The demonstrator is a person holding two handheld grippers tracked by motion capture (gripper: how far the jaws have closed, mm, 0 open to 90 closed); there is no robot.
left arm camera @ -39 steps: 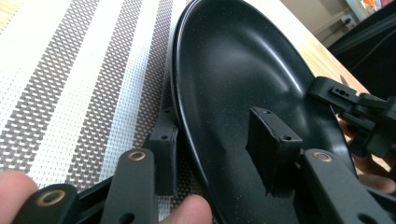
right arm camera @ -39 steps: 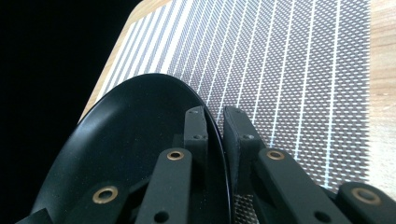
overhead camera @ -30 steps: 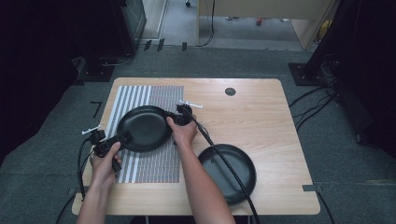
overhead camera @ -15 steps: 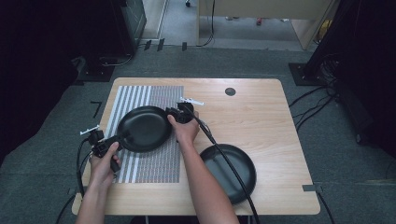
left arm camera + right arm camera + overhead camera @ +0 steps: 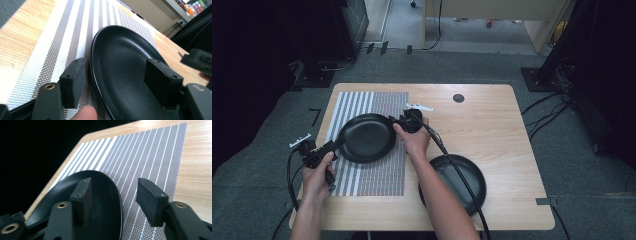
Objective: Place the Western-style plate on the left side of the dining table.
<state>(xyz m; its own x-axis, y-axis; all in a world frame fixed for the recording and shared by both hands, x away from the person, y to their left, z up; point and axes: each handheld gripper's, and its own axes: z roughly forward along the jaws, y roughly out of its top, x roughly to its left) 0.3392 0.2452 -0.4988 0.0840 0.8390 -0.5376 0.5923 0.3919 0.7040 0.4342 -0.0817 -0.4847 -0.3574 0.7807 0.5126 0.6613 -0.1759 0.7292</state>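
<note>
A black plate [image 5: 366, 137] lies on the striped placemat [image 5: 377, 175]. My left gripper [image 5: 333, 145] is at the plate's left rim and my right gripper [image 5: 396, 123] at its right rim. In the left gripper view the jaws [image 5: 117, 82] straddle the rim of the plate [image 5: 125, 57], with a gap at each pad. In the right gripper view the jaws [image 5: 116, 198] stand wide over the edge of the plate [image 5: 100, 185], clear of it. Both pairs of jaws have just been opening, and the rim is between them but not pressed.
A second black plate [image 5: 462, 180] sits on the wooden table [image 5: 482, 120] at the front right, partly under the right forearm. A small dark round mark [image 5: 458, 98] is near the table's far edge. Cables trail from both grippers.
Both grippers' jaws have opened off the plate's rim. The right hand has lifted slightly. The plate stays where it was on the mat.
</note>
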